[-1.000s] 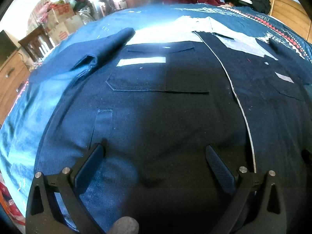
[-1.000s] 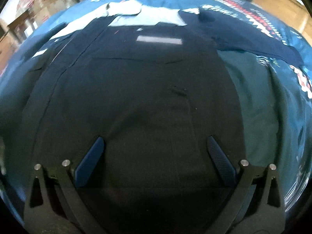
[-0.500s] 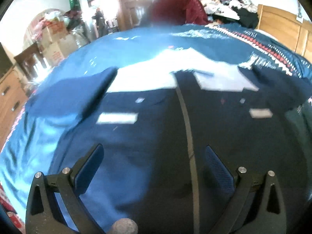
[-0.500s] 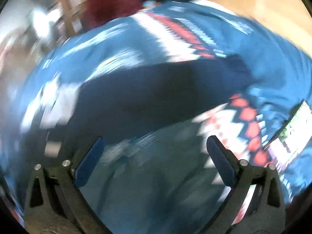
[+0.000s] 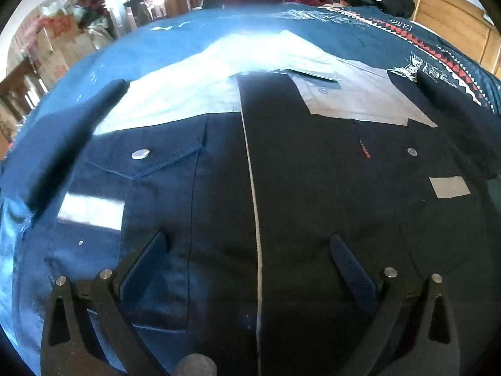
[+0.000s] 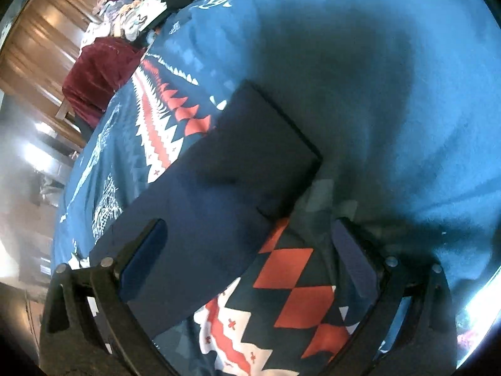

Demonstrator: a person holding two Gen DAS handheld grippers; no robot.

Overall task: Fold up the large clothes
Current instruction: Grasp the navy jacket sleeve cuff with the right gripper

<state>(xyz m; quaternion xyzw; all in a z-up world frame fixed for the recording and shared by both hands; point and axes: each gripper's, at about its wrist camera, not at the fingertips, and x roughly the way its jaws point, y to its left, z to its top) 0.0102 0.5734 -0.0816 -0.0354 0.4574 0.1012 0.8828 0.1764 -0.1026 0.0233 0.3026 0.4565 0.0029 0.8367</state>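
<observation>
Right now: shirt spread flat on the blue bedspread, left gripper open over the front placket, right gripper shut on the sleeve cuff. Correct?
Not quite. The right gripper is open, not shut: the right wrist view shows its jaws spread wide with the sleeve cuff lying flat ahead, ungripped. The rest holds: shirt flat on the blue bedspread, left gripper open over the front placket.
</observation>
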